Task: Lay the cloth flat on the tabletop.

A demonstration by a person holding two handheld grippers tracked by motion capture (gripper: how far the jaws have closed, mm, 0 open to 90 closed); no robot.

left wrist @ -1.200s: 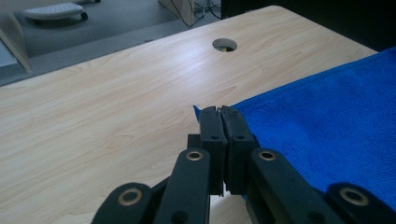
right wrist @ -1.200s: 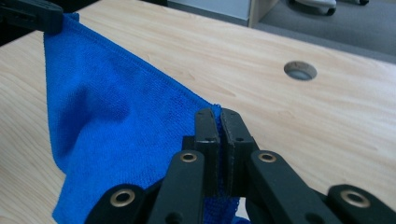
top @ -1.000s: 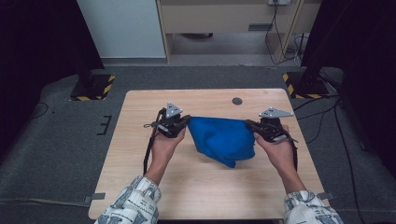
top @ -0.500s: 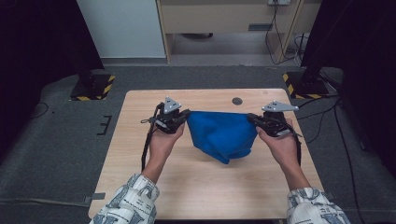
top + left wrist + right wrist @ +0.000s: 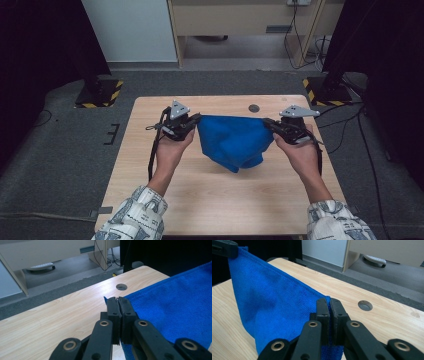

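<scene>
A blue cloth hangs stretched between my two grippers above the wooden table, its top edge taut and its lower part sagging to a point near the table. My left gripper is shut on the cloth's left top corner; in the left gripper view its jaws pinch the cloth at the gripper. My right gripper is shut on the right top corner. The right gripper view has the gripper clamped on the cloth, with the other gripper holding the far corner.
A round cable hole lies in the table behind the cloth. Black stands with yellow-striped bases flank the table on the grey floor. A pale cabinet stands beyond.
Both grippers have moved apart and slightly away from the person, pulling the cloth's top edge taut and lifting the cloth off the table.
</scene>
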